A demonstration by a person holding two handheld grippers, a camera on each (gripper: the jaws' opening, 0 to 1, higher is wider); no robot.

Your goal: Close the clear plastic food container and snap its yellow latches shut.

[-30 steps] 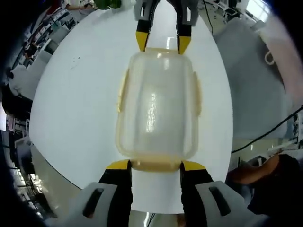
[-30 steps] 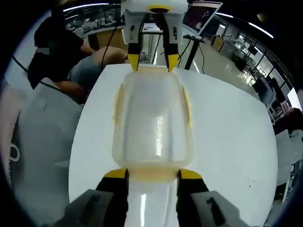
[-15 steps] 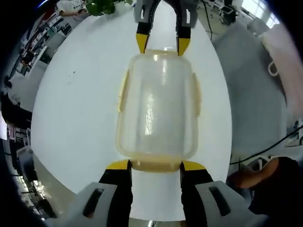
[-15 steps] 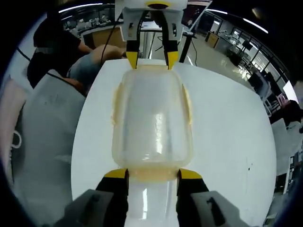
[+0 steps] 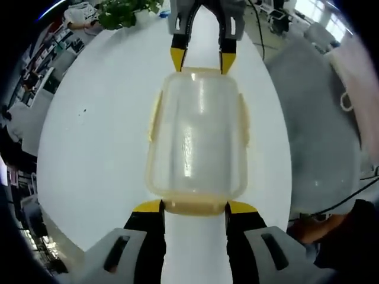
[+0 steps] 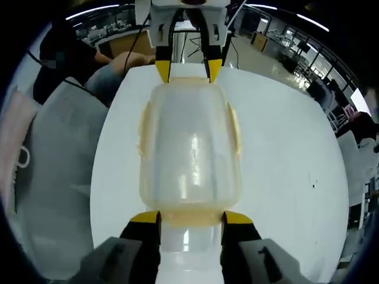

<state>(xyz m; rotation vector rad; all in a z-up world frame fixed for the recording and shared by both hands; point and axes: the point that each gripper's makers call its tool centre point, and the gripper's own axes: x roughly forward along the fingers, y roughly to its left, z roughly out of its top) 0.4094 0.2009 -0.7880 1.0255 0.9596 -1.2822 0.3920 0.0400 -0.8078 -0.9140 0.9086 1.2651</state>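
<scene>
Left gripper (image 5: 193, 206): jaws apart, yellow tips flanking the near end latch (image 5: 195, 207) of the clear plastic food container (image 5: 197, 136). In the left gripper view the tips sit right at the container's near corners; whether they press on it, I cannot tell.

Right gripper (image 6: 190, 217): jaws likewise apart, tips at either side of the opposite end latch (image 6: 190, 219) (each gripper appears at the top of the other's view, right gripper at (image 5: 200, 61), left gripper at (image 6: 188, 71)).

Container: lies lengthwise between the two grippers, lid on top, on the white counter (image 5: 100, 136). The yellow side latches (image 5: 154, 116) run along both long edges and look folded down against the walls, though the fisheye blur leaves this uncertain.

Surroundings: a green plant (image 5: 123, 10) at the counter's far edge in the left gripper view. A person in dark clothing (image 6: 68, 56) beyond the counter in the right gripper view. A grey surface (image 6: 56, 177) alongside the counter.
</scene>
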